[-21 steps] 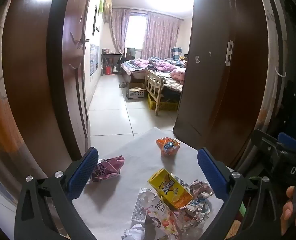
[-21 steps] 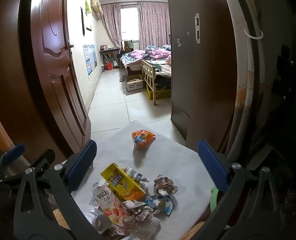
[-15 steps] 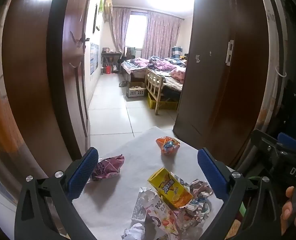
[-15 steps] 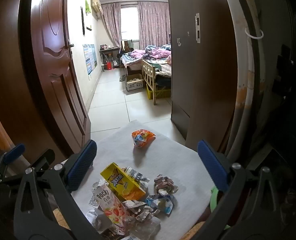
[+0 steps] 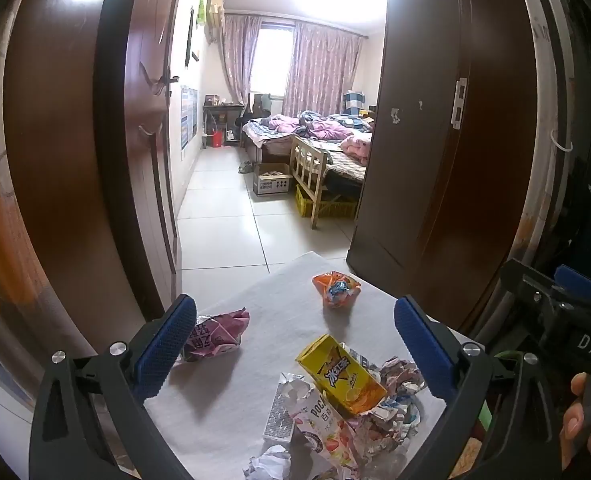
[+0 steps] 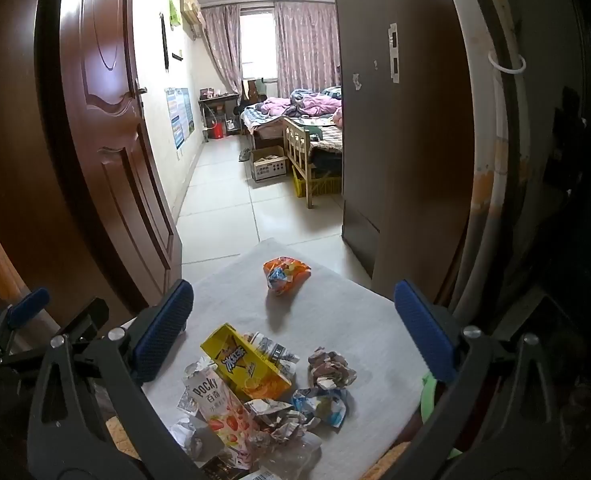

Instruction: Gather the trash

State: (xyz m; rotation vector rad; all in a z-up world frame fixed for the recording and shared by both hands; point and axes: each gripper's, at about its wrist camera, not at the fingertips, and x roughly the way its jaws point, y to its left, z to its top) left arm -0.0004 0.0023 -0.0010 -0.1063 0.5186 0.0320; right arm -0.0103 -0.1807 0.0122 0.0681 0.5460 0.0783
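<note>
Both the left gripper (image 5: pixel 295 344) and right gripper (image 6: pixel 293 330) hover with jaws spread wide above the trash pile (image 6: pixel 255 392), touching none of it.

Blown-out ceiling glare, fisheye-warped dark edges

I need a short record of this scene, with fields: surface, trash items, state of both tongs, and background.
surface: white cloth on a table
trash near: yellow carton, Pocky box, crumpled papers
trash apart: orange wrapper at the far side; purple wrapper beside the left tongs
left tongs: open, holding nothing
right tongs: open, holding nothing
background: open brown door, bedroom with bed
</note>
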